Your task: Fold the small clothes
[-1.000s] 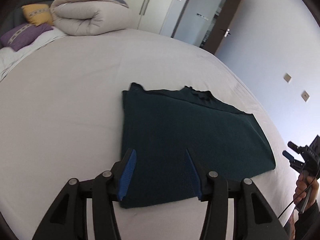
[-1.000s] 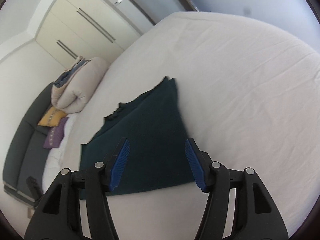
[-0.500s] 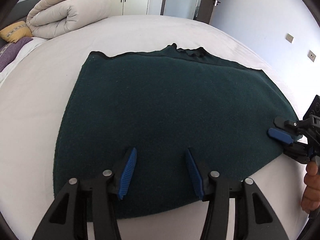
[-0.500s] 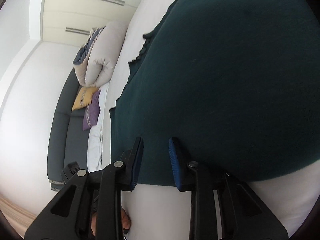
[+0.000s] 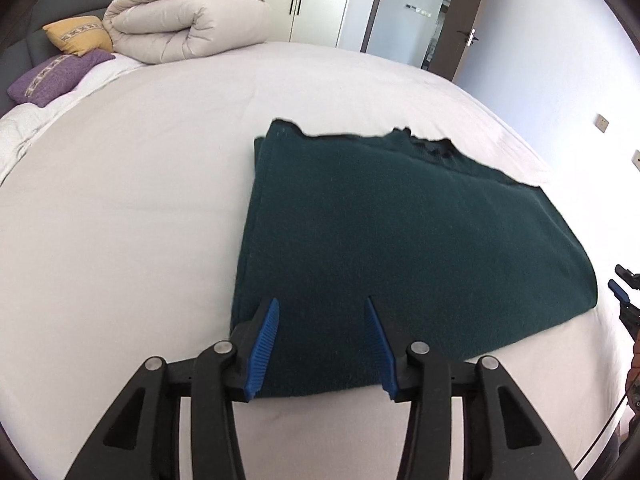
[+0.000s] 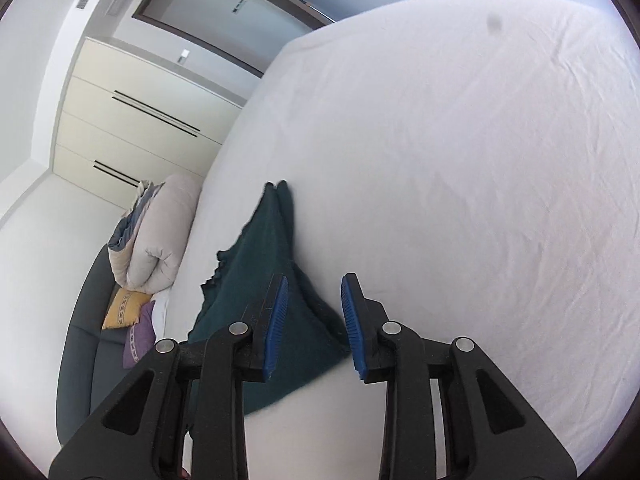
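A dark green knit garment (image 5: 400, 248) lies flat on the white bed, folded into a rough rectangle with its ruffled neck edge at the far side. My left gripper (image 5: 322, 312) is open and empty, hovering above the garment's near left corner. In the right wrist view the garment (image 6: 264, 272) stretches away to the left, its near right corner between the fingers. My right gripper (image 6: 314, 288) is open and holds nothing. It also shows at the far right edge of the left wrist view (image 5: 622, 292), just off the garment's right corner.
The white bed sheet (image 5: 120, 220) spreads wide on all sides of the garment. A rolled beige duvet (image 5: 188, 20), a yellow cushion (image 5: 78, 34) and a purple cushion (image 5: 56, 76) lie at the head. Wardrobe doors (image 6: 132, 120) and a doorway stand beyond.
Both grippers dipped close to the garment half a second ago, the right one narrowed at its corner. Now both have pulled back and up, and the right gripper has opened wider.
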The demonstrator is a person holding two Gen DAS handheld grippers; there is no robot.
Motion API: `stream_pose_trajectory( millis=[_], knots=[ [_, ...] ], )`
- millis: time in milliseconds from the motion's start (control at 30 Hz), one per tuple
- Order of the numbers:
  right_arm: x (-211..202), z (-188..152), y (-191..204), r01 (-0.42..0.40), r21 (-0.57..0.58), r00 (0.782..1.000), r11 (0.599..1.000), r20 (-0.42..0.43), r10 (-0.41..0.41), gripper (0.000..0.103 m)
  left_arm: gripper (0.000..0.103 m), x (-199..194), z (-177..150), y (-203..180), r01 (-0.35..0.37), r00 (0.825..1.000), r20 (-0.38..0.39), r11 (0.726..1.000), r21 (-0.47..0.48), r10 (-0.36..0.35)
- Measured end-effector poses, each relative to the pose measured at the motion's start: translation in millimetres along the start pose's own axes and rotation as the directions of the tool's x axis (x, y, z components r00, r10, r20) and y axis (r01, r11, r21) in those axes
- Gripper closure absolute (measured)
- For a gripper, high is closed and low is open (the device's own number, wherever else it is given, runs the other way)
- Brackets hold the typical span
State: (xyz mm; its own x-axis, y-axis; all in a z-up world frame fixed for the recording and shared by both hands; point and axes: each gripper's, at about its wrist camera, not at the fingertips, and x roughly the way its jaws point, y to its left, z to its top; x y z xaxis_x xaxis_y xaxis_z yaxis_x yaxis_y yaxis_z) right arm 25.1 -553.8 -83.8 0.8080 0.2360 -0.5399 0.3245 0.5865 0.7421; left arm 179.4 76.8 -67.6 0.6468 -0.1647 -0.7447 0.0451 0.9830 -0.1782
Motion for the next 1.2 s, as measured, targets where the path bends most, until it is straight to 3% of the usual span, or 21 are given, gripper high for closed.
stream_pose_trajectory(
  millis=[100,200,367,467,500,533,600,667,700,867,1033,1133,1200],
  knots=[
    [30.6,-2.7,52.0,-0.073,-0.104,0.996,0.992,-0.057,0.067,0.076,0.040,-0.3,27.9,-14.7,0.011,0.998,0.053,0.999,0.037,-0.013],
    [71.0,-1.8,97.2,-0.153,-0.143,0.981,0.978,-0.144,0.133,0.076,0.040,16.4,59.6,-34.2,0.022,0.995,0.091,0.995,0.092,-0.030],
    [175.4,-19.5,158.7,-0.255,-0.111,0.924,0.960,-0.320,0.209,0.076,0.040,74.1,107.8,-51.5,-0.023,0.997,0.073,0.989,0.147,0.012],
    [231.1,-37.9,176.0,-0.265,-0.092,0.891,0.960,-0.404,0.208,0.076,0.040,110.7,115.3,-41.5,-0.068,0.997,0.031,0.988,0.141,0.064],
    [248.9,-43.7,177.6,-0.266,-0.090,0.882,0.960,-0.425,0.204,0.076,0.036,125.8,111.7,-34.7,-0.083,0.996,-0.003,0.988,0.134,0.084],
    [266.9,-48.3,176.0,-0.246,-0.091,0.879,0.965,-0.440,0.183,0.076,0.026,138.9,106.5,-25.6,-0.064,0.997,-0.027,0.992,0.109,0.067],
    [285.3,-60.7,160.4,-0.209,-0.087,0.880,0.974,-0.451,0.148,0.077,0.024,140.7,101.9,-7.3,0.005,1.000,0.003,0.999,0.032,-0.005],
    [293.4,-57.5,147.2,-0.232,-0.071,0.883,0.970,-0.434,0.180,0.086,0.024,142.6,104.8,-6.4,0.015,1.000,-0.002,0.999,0.033,-0.015],
    [293.6,-53.1,141.7,-0.242,-0.057,0.885,0.969,-0.421,0.197,0.086,0.024,143.5,104.5,-7.4,0.010,1.000,0.000,0.999,0.042,-0.010],
    [265.8,4.9,87.8,-0.220,0.036,0.943,0.975,-0.249,0.222,0.086,0.024,144.9,101.9,-5.3,0.029,1.000,0.009,0.999,0.033,-0.029],
    [222.5,51.7,16.9,-0.142,0.160,0.987,0.977,-0.051,0.152,0.089,0.022,144.9,98.5,-5.1,0.031,0.999,0.014,0.999,0.036,-0.032],
    [208.2,58.9,-8.5,-0.122,0.229,0.992,0.966,0.005,0.124,0.089,0.020,146.2,98.7,-8.1,0.018,1.000,0.016,0.999,0.046,-0.018],
    [192.6,59.3,-4.8,-0.053,0.208,0.998,0.977,0.042,0.045,0.086,0.020,146.7,98.1,-9.6,0.009,1.000,0.018,0.999,0.051,-0.010]
  ],
)
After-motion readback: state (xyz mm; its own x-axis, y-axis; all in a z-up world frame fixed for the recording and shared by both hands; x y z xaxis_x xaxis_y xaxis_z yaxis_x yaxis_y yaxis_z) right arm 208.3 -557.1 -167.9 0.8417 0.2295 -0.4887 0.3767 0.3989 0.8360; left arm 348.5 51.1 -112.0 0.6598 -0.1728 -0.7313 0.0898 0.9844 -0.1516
